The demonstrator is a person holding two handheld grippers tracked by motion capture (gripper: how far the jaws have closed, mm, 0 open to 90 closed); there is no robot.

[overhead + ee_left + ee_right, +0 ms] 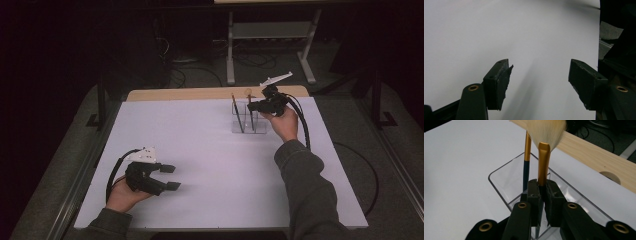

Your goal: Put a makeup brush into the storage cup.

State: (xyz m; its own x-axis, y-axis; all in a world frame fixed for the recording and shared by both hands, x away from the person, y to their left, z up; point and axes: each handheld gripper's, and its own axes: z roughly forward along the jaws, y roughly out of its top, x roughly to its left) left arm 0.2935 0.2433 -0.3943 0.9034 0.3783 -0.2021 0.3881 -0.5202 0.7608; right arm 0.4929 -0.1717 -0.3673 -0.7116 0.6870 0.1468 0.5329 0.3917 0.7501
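**A:** Fig. 1, panel by panel, largest item first. What do I have under me?

**B:** A white rectangular tabletop sheet (210,165) covering a pale wooden table (200,93), whose bare edge shows along the far side. I see a round hole in that wood in the right gripper view.

**A:** Next in size?

**B:** The person's grey sleeves and hands entering from the near edge. The left gripper (169,177), black with a grey three-cornered plate on top, lies low over the near-left part of the sheet, well apart from everything else. In the left gripper view (539,82) its jaws are spread wide, with bare sheet between them.

**A:** And the working side?

**B:** At the far right of the sheet stands a clear plastic rectangular holder (239,125). In the right gripper view its transparent rim (499,187) curves just below the jaws.

**A:** The right gripper?

**B:** The right gripper (252,106) is at the holder's top. Its jaws (543,195) are pressed together on the gold-ferruled makeup brush with pale fan bristles (543,162), pinching its handle just below the gold section. The brush stands roughly upright with its lower end inside the holder.

**A:** Smallest item?

**B:** A second slim brush with gold and dark-blue handle (526,162), upright in the same holder, just beside the gripped one. I cannot tell whether they touch.
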